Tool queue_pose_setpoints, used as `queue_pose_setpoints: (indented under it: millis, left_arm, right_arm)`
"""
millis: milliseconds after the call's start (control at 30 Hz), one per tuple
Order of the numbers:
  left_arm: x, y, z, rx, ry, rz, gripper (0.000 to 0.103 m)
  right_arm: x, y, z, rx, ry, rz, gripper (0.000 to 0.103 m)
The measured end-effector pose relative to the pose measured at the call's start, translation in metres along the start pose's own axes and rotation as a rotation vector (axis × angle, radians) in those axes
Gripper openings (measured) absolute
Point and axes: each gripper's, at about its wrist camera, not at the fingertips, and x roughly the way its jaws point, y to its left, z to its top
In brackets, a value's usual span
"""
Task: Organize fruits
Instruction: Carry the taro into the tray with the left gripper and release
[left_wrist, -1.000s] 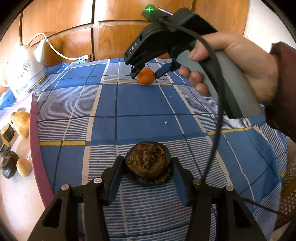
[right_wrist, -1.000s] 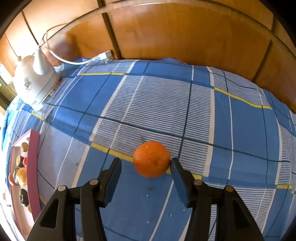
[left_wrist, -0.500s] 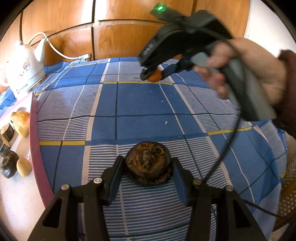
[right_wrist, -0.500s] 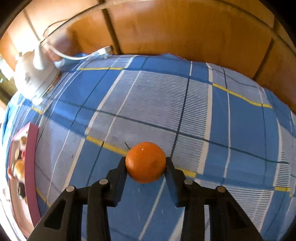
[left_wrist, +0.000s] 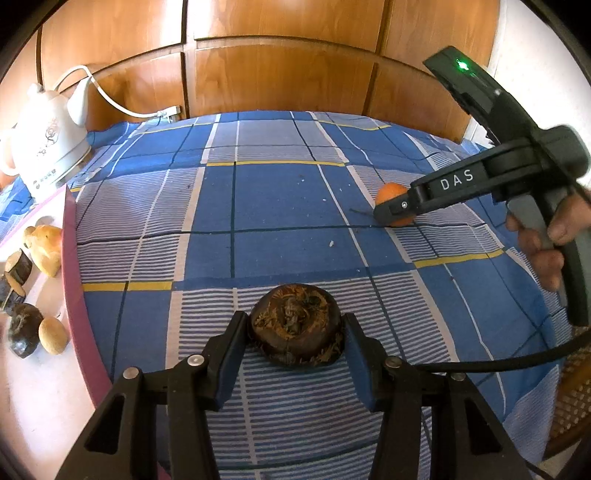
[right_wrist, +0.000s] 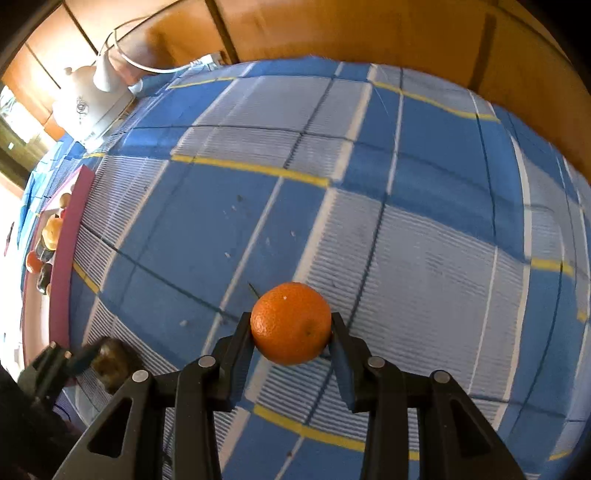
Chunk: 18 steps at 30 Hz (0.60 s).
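We grip the orange (right_wrist: 291, 323) between the right gripper (right_wrist: 291, 332) fingers, now carried from the far cloth toward the right side, above the blue checked cloth (left_wrist: 280, 199). Our left gripper (left_wrist: 296, 332) stays clamped on the brown fruit (left_wrist: 295, 325), resting on the cloth. The pink-rimmed tray (left_wrist: 72, 258) lies left; open cloth lies between.
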Motion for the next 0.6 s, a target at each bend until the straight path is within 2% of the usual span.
queue_pose_setpoints:
  millis: [300,600]
  left_arm:
    - [-0.029,0.012,0.002,-0.065,-0.015,0.026,0.051]
    - [-0.070,0.028,0.009,-0.120,-0.092,0.076,0.051]
  right_arm:
    - [0.001,-0.011,0.002,0.039,-0.018,0.041,0.040]
    - [0.002,-0.008,0.001,-0.003,-0.023,0.023,0.040]
